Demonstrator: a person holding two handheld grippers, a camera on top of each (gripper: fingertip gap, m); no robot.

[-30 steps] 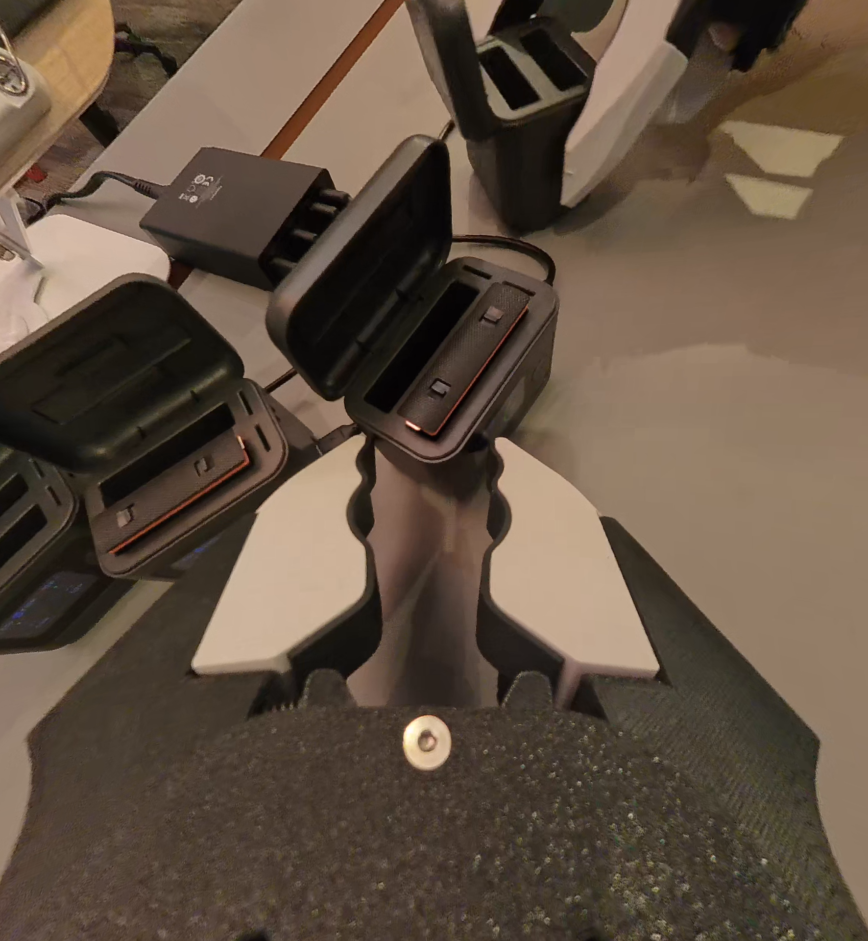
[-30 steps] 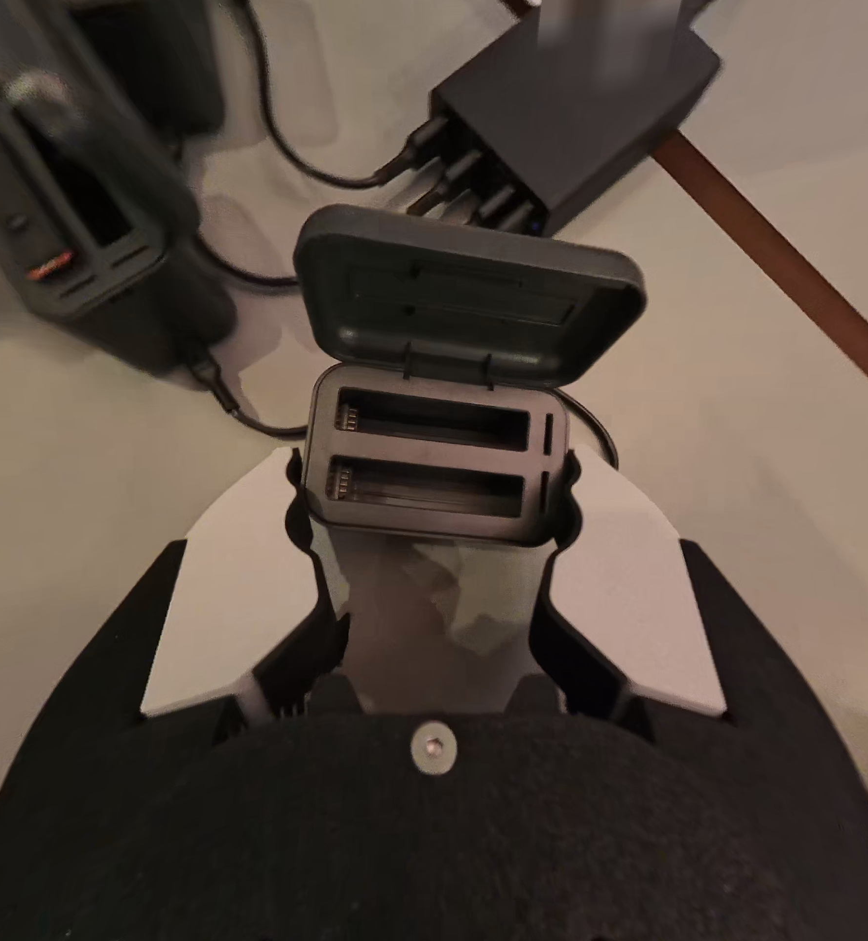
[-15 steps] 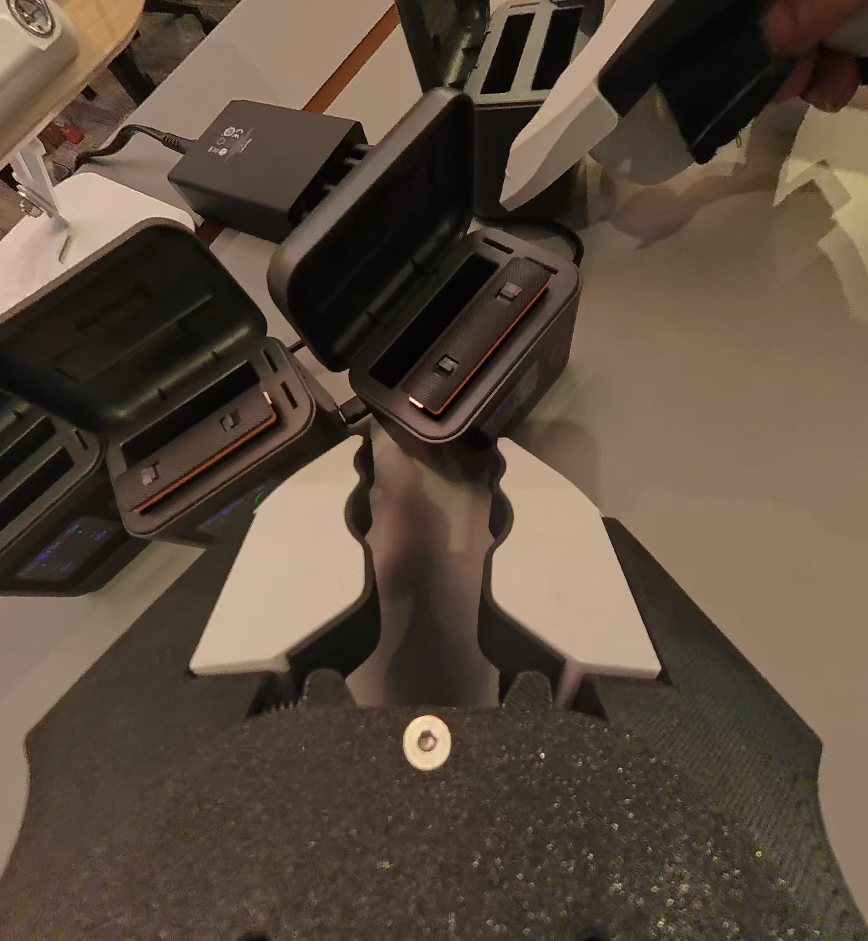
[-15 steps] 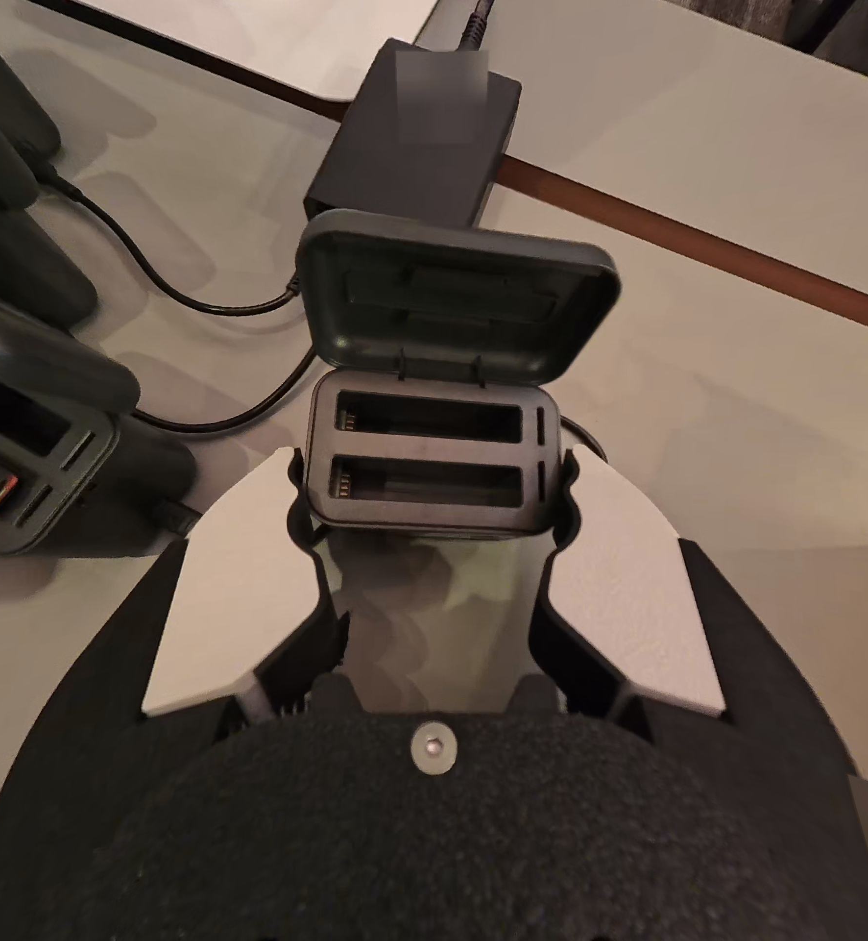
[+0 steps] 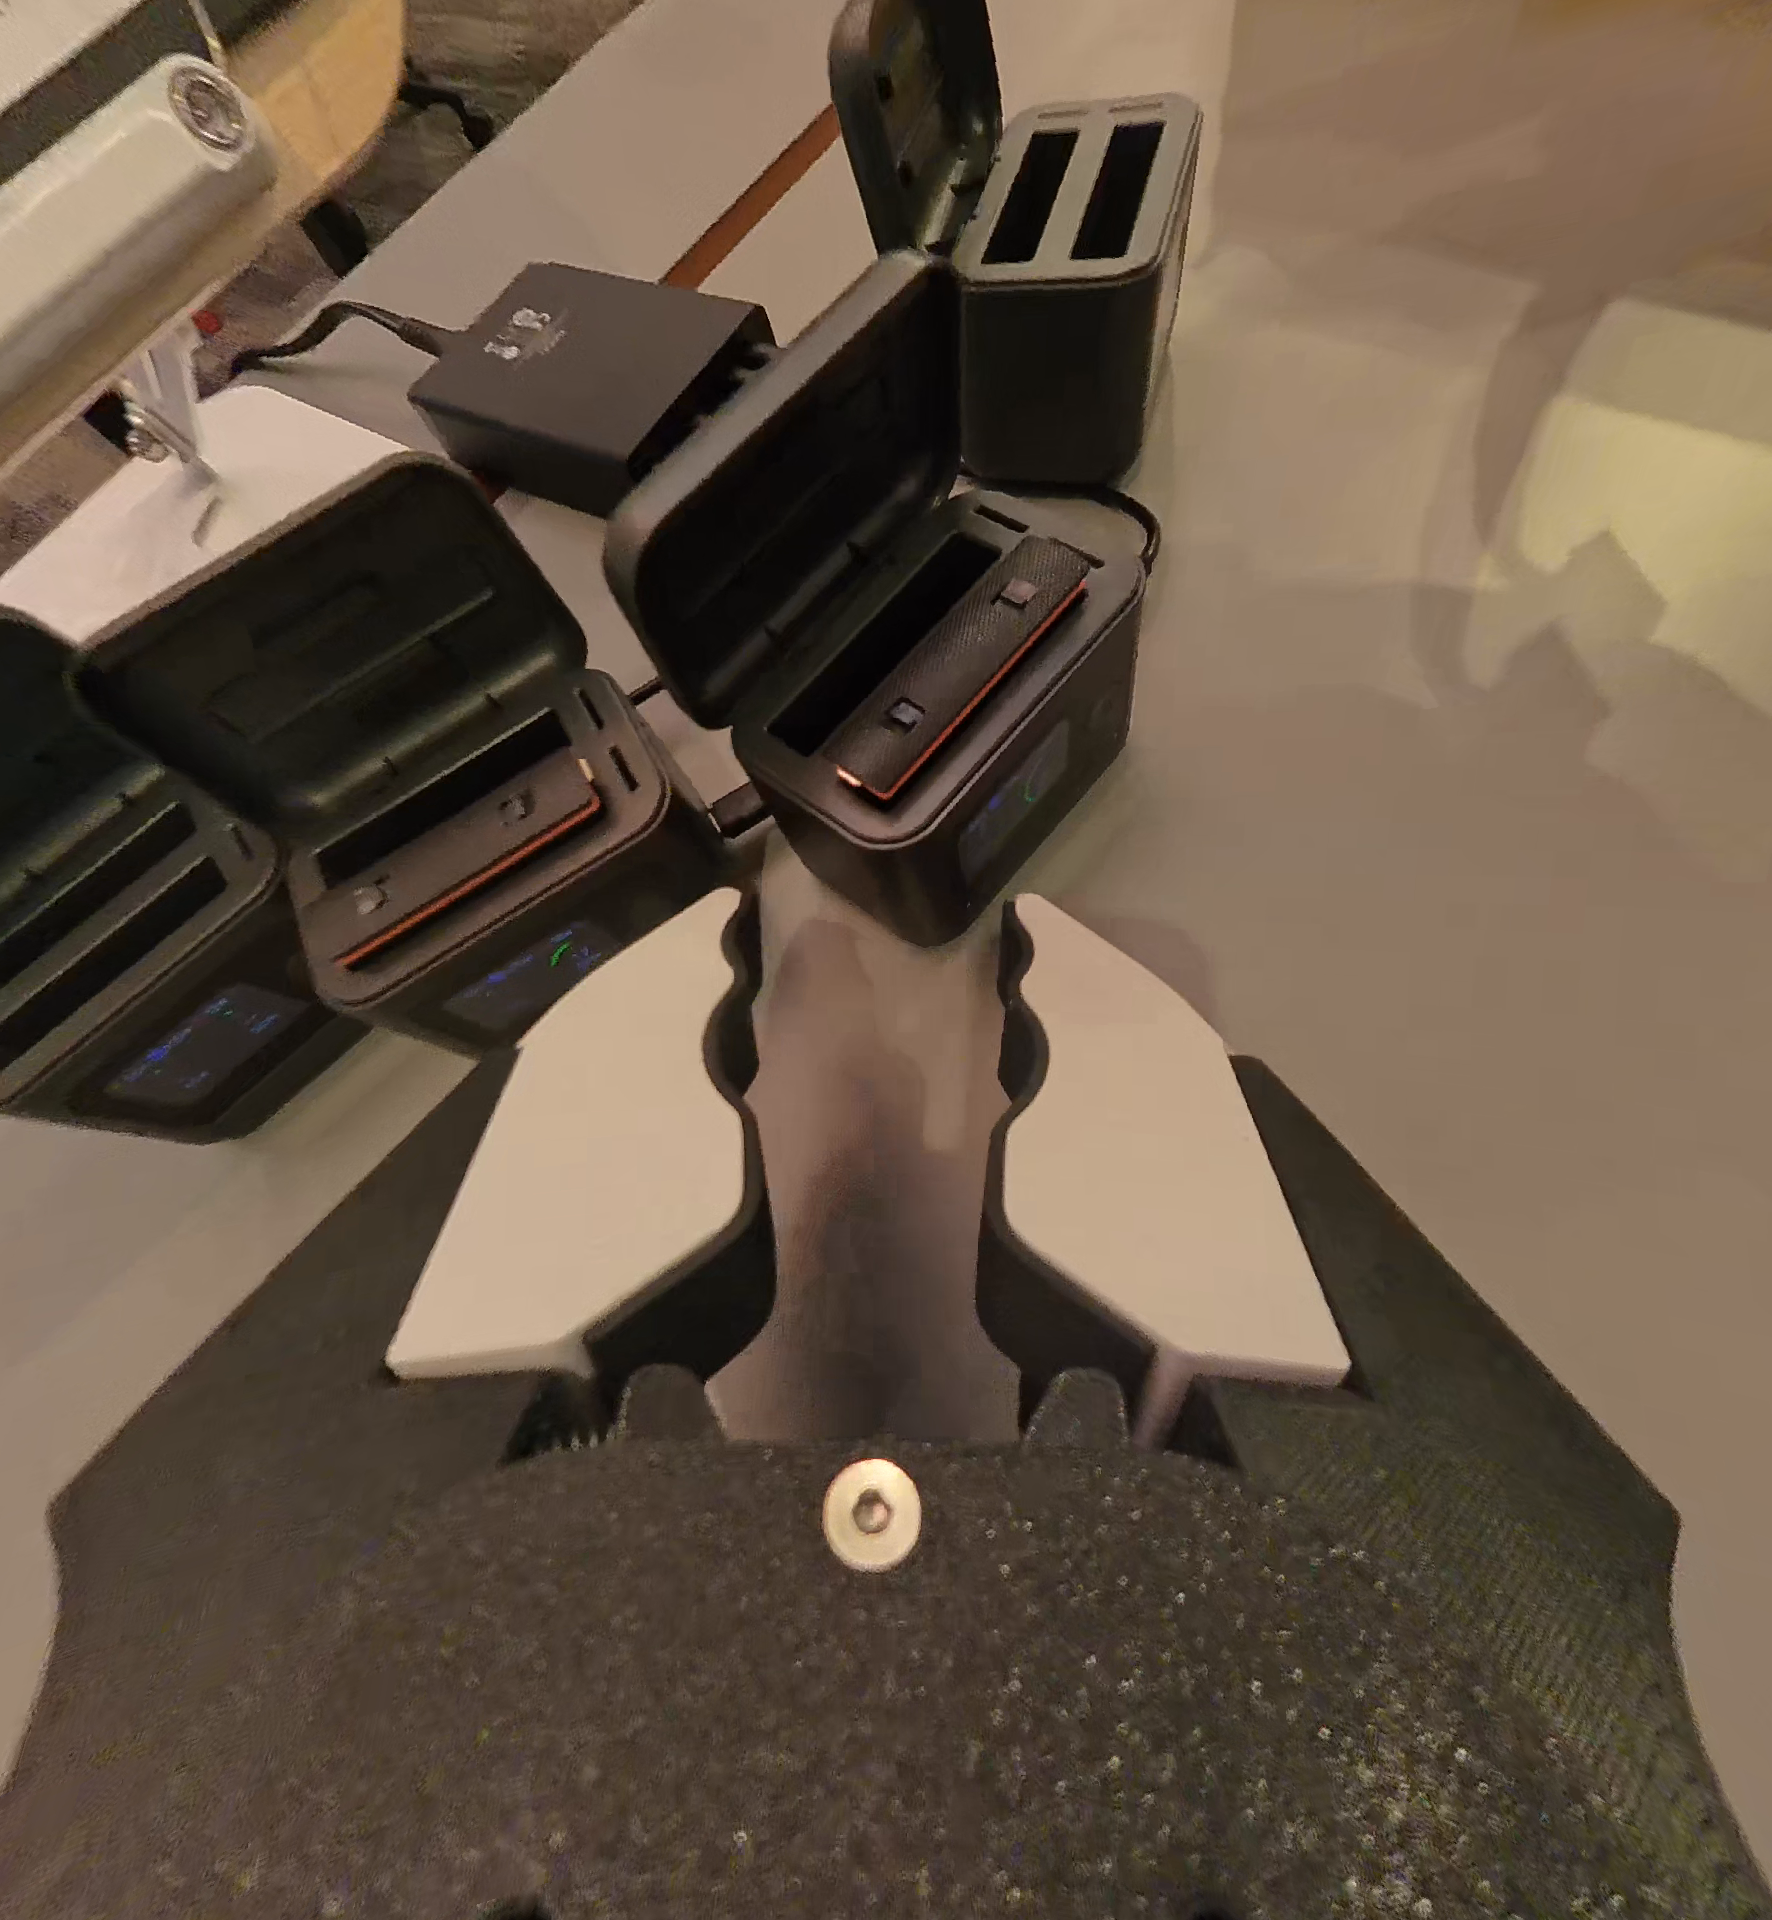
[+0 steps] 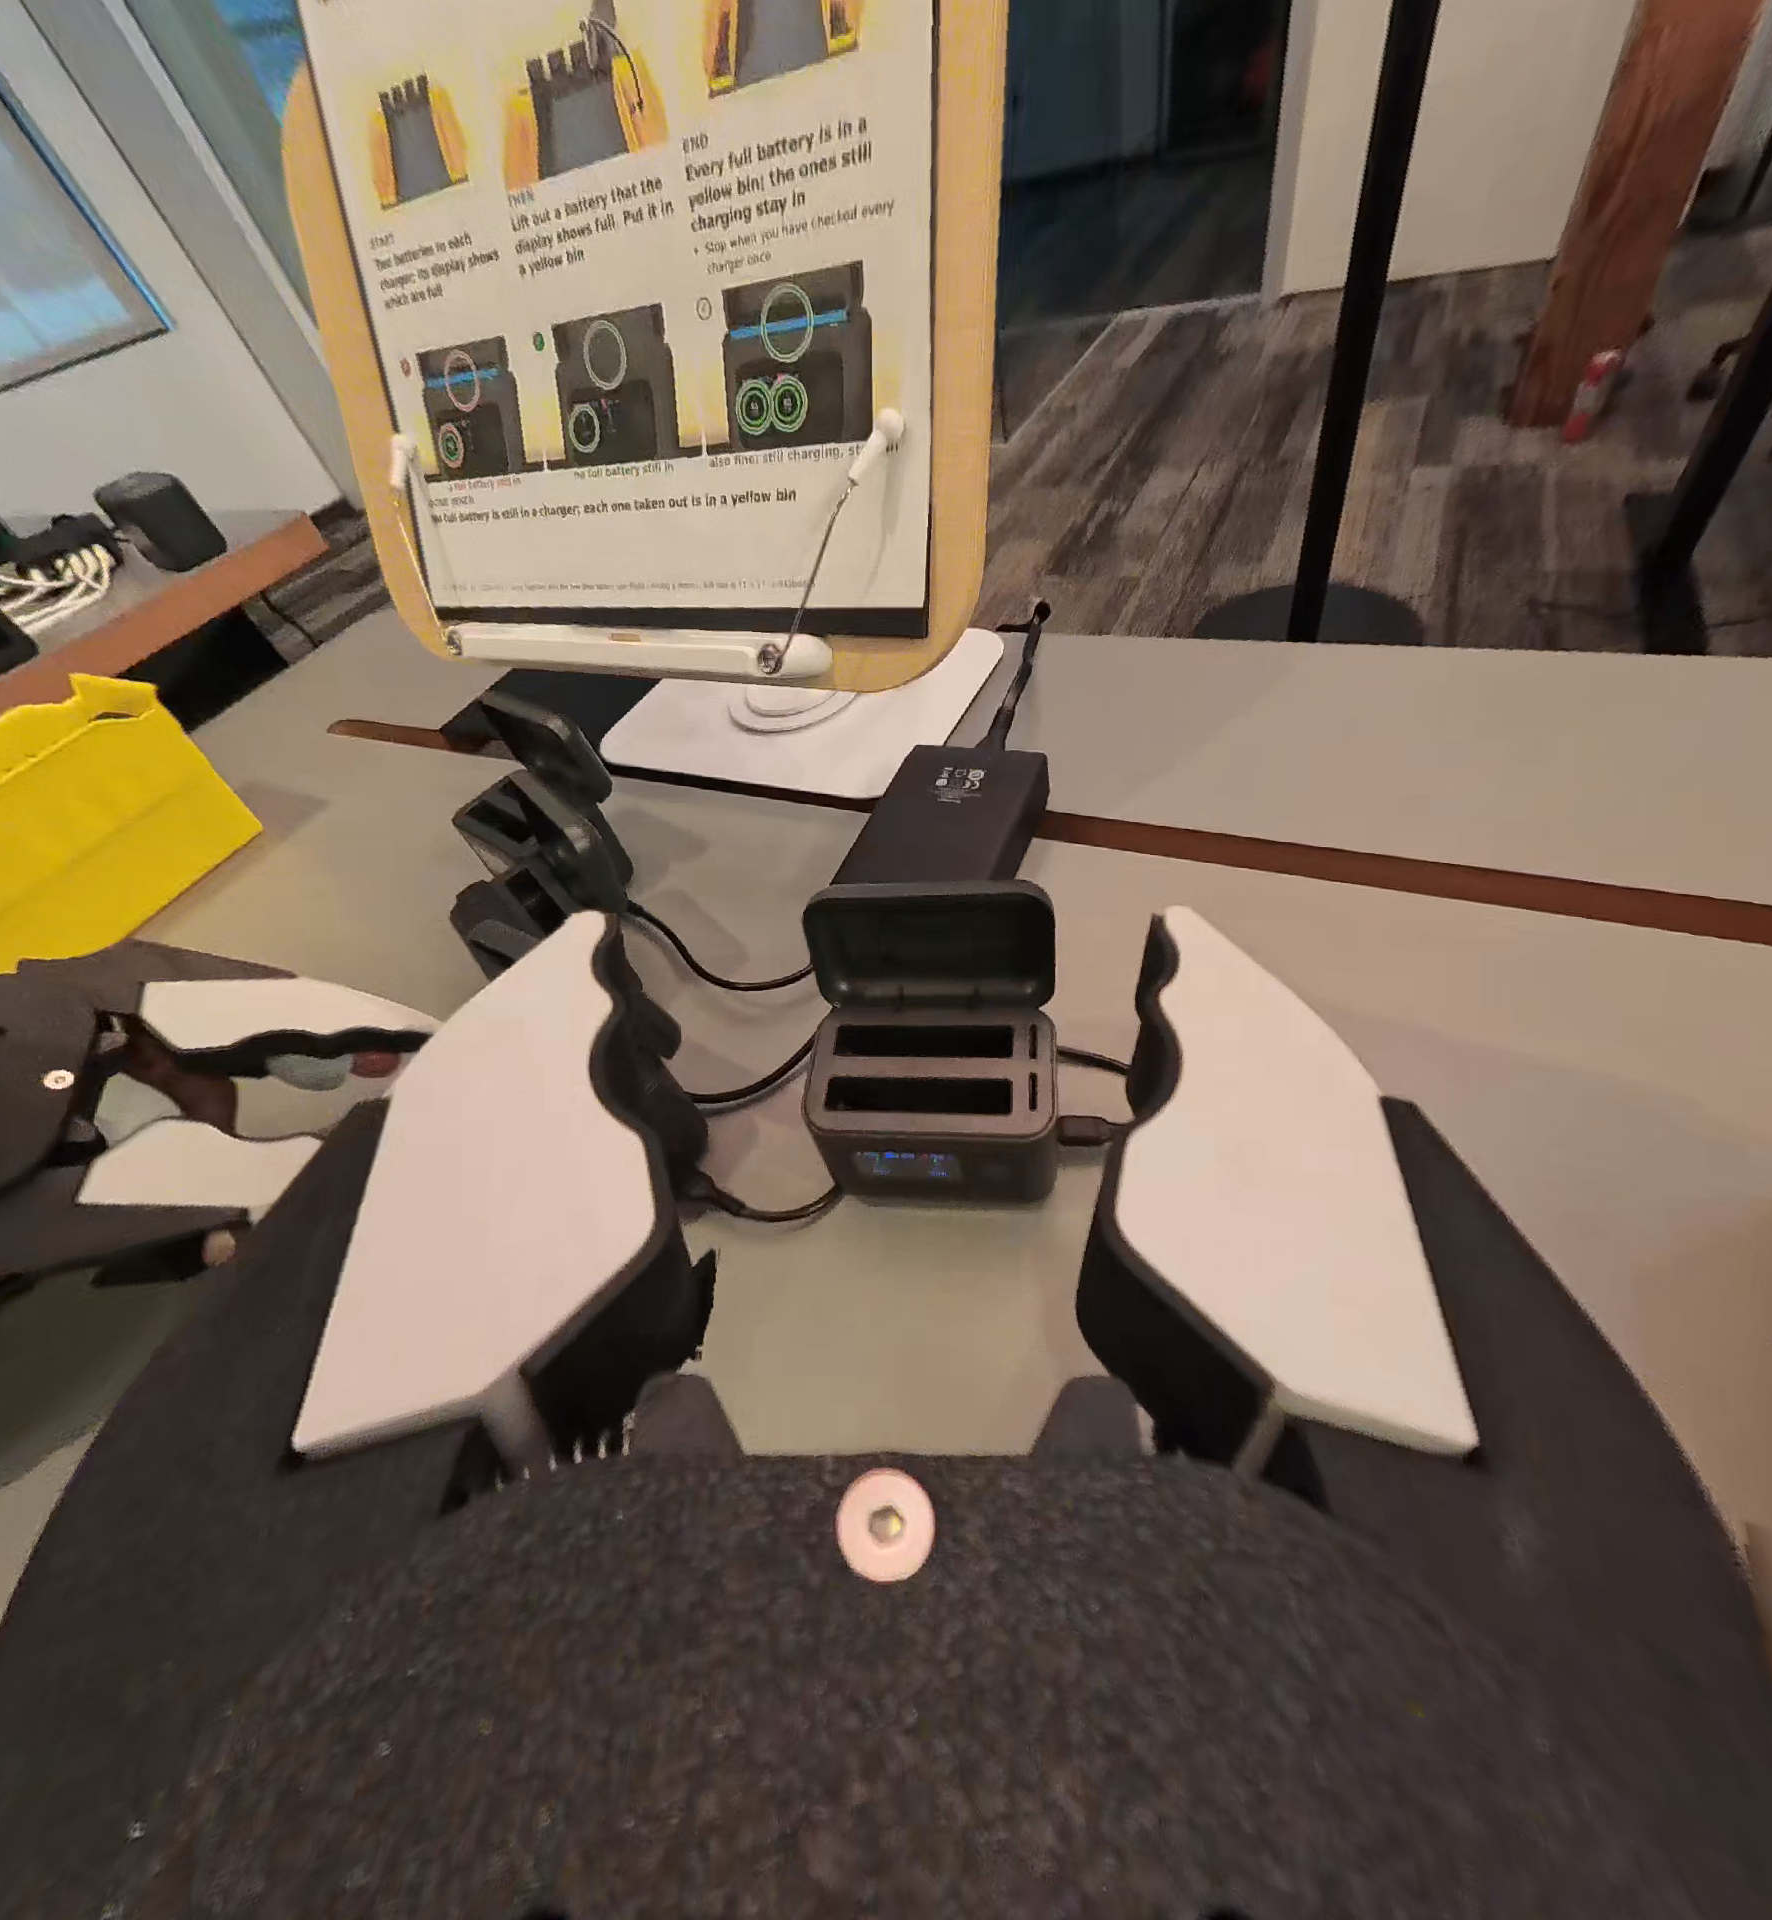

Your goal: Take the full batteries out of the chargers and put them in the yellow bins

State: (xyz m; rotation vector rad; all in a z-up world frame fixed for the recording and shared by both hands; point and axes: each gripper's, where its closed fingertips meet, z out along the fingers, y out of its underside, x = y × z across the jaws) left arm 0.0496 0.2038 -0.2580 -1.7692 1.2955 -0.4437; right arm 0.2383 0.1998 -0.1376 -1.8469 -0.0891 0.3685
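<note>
Seating textured battery (image 5: 949, 681), boxy matte charger (image 5: 965, 800)

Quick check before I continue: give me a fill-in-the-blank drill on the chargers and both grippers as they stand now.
1. The black charger nearest the left gripper holds ___ orange-edged battery.
2. The black charger with the raised lid ahead of the right gripper has ___ slots empty.
3. The right gripper's jaws are ___.
4. The yellow plastic bin lies to the ___ in the right wrist view.

Missing words: one; both; open; left
</note>
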